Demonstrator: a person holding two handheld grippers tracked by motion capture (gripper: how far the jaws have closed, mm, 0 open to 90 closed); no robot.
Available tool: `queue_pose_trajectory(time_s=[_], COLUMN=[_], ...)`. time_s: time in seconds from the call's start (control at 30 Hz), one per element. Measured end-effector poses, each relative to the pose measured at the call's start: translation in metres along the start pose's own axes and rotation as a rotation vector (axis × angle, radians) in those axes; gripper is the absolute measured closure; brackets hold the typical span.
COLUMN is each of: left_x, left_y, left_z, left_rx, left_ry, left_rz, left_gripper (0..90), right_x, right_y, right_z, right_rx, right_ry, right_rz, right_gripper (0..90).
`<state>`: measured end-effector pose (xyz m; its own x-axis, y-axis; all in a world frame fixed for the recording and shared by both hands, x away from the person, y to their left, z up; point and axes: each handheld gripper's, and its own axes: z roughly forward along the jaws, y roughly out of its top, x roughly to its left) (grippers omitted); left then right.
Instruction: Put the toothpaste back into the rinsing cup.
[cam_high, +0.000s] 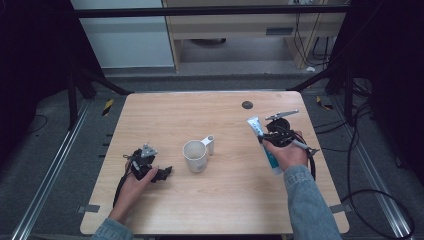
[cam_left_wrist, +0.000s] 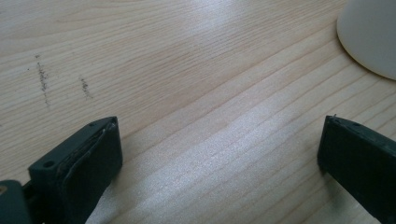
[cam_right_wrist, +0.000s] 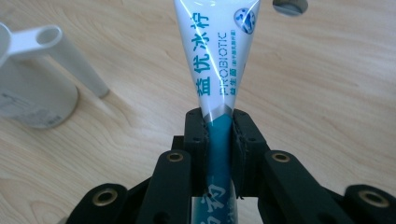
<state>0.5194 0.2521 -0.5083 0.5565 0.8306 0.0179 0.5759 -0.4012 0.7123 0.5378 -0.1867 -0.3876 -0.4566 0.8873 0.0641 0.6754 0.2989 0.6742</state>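
Note:
A white and teal toothpaste tube (cam_high: 263, 141) is lifted above the right side of the wooden table, with my right gripper (cam_high: 274, 137) shut on its teal lower part. In the right gripper view the tube (cam_right_wrist: 217, 56) runs up and away from the jaws, pinched flat between the right gripper (cam_right_wrist: 219, 128). A white cup (cam_high: 195, 156) with a handle post stands at the table's middle; it also shows as a cup (cam_right_wrist: 32, 88) at the left. My left gripper (cam_high: 160, 173) rests on the table left of the cup, open, with bare wood between its fingers (cam_left_wrist: 88, 158).
A small dark round hole (cam_high: 247, 104) sits near the table's (cam_high: 225, 200) far edge. The cup's white wall (cam_left_wrist: 371, 37) appears at the top right of the left gripper view. Black frame legs and cables flank the table.

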Motion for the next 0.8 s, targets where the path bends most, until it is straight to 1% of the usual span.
queue_pose_trajectory(time_s=[0.13,0.23,0.3,0.37,0.4,0.5,0.8], left_x=[0.0,0.0,0.0,0.0,0.0,0.0,0.0], left_y=[0.0,0.0,0.0,0.0,0.0,0.0,0.0], left_z=[0.0,0.0,0.0,0.0,0.0,0.0,0.0], left_rx=[0.0,0.0,0.0,0.001,0.001,0.0,0.002], left_ry=[0.0,0.0,0.001,0.001,0.001,0.0,0.001], left_rz=[0.001,0.0,0.001,0.001,0.001,0.001,0.003], left_gripper=[0.0,0.0,0.0,0.0,0.0,0.0,0.0], right_x=[0.006,0.01,0.014,0.018,0.021,0.027,0.044], right_y=[0.007,0.012,0.015,0.02,0.022,0.026,0.039], right_z=[-0.003,-0.003,-0.003,-0.003,-0.002,0.0,0.0], right_rx=[-0.048,-0.076,-0.095,-0.115,-0.127,-0.155,-0.17], right_ry=[0.008,0.012,0.024,0.029,0.036,0.056,0.064], right_rz=[0.01,0.007,0.013,0.007,0.013,0.004,-0.02], right_gripper=[78.5,78.5,78.5,78.5,78.5,78.5,78.5])
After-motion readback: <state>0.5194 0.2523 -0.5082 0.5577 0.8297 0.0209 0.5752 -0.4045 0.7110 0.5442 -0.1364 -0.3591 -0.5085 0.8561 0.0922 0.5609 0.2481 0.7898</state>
